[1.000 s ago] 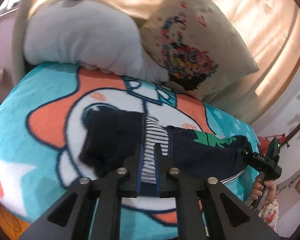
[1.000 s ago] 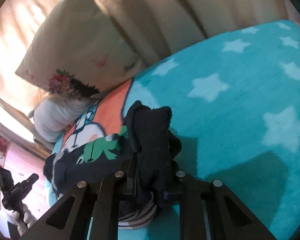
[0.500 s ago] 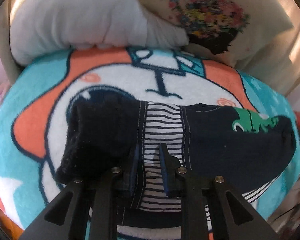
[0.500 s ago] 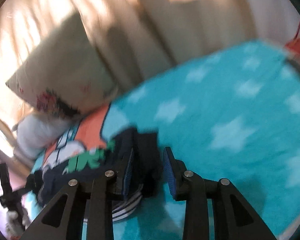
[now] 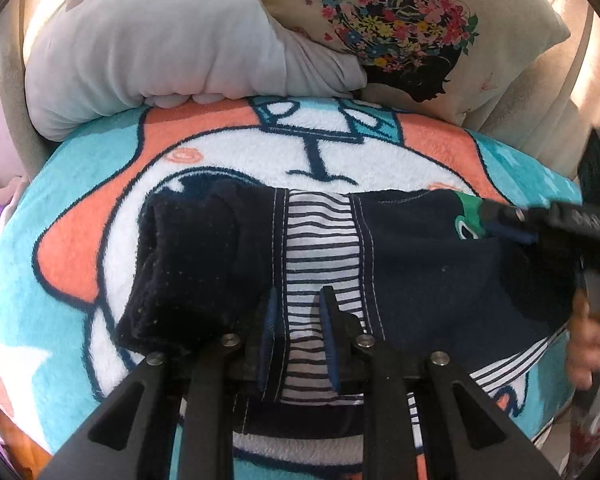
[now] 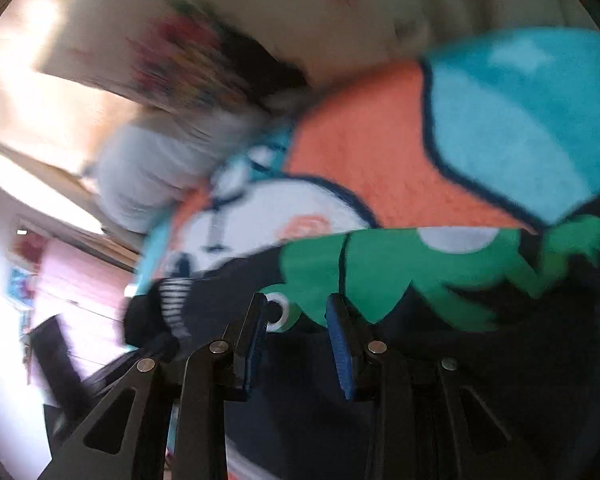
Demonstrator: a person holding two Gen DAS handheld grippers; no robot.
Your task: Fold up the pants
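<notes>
Dark navy pants (image 5: 420, 264) lie folded across a turquoise, orange and white cartoon blanket (image 5: 80, 208) on a bed, their fuzzy dark end (image 5: 188, 268) at the left, a blue-and-white striped panel (image 5: 320, 248) at the middle and a green frog print (image 6: 380, 268) toward the right. The left gripper (image 5: 298, 304) hovers over the striped panel, its jaws narrowly parted after just opening, with the stripes showing between the 2 blue pads (image 5: 269, 320) and nothing pinched. A grey pillow (image 5: 160, 36) and a floral cushion (image 5: 412, 28) rest behind the blanket. At the right, the right gripper (image 6: 298, 312), held by a hand (image 5: 586, 344), sits low over the frog print, jaws slightly apart after just narrowing, gripping nothing; that view is blurred.
</notes>
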